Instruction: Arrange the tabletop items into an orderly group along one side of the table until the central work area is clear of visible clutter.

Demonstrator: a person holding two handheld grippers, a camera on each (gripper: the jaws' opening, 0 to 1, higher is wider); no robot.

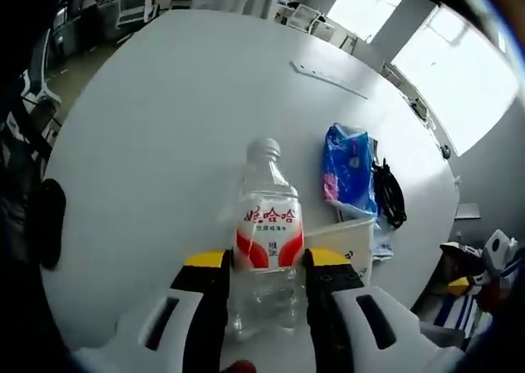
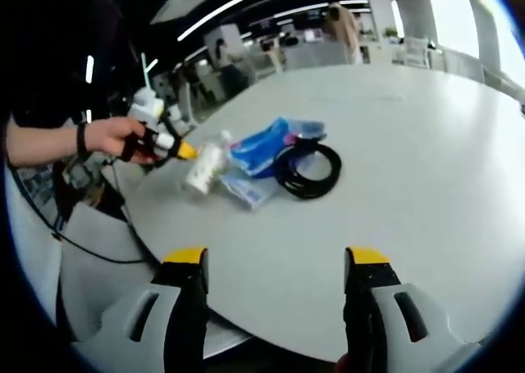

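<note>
Bottle [image 1: 267, 225] is sitting between the left tongs [image 1: 267, 262], both yellow-tipped jaws pressing its sides at label height, so the tongs are closing on it low and square, probably to keep the light, mostly empty plastic from tipping while it gets carried. In the left gripper view the cap is pointing away across the desk [image 1: 164, 119], and just right of the bottle a cream-coloured container [image 1: 349, 242] is peeking out behind the right jaw, with a blue packet [image 1: 349, 168] beyond it and a black cable coil [image 1: 388, 194] touching the packet's far edge. These are already bunching near one rim of the desk, which looks like the chosen collection side; the broad middle is lying bare. In the right gripper view, going left to right: a person's hand [image 2: 115, 137] is gripping the left tongs and bringing the bottle in close beside the blue packet, some flat clear wrapping is lying just below it, and the black cable coil is resting against the packet's right side. The right tongs [image 2: 277, 262] are standing wide with nothing between the jaws, hanging back off the desk edge, likely waiting for a free item. My read: grouping is mostly done; the bottle needs setting down upright by the packet without nudging the pile.
</note>
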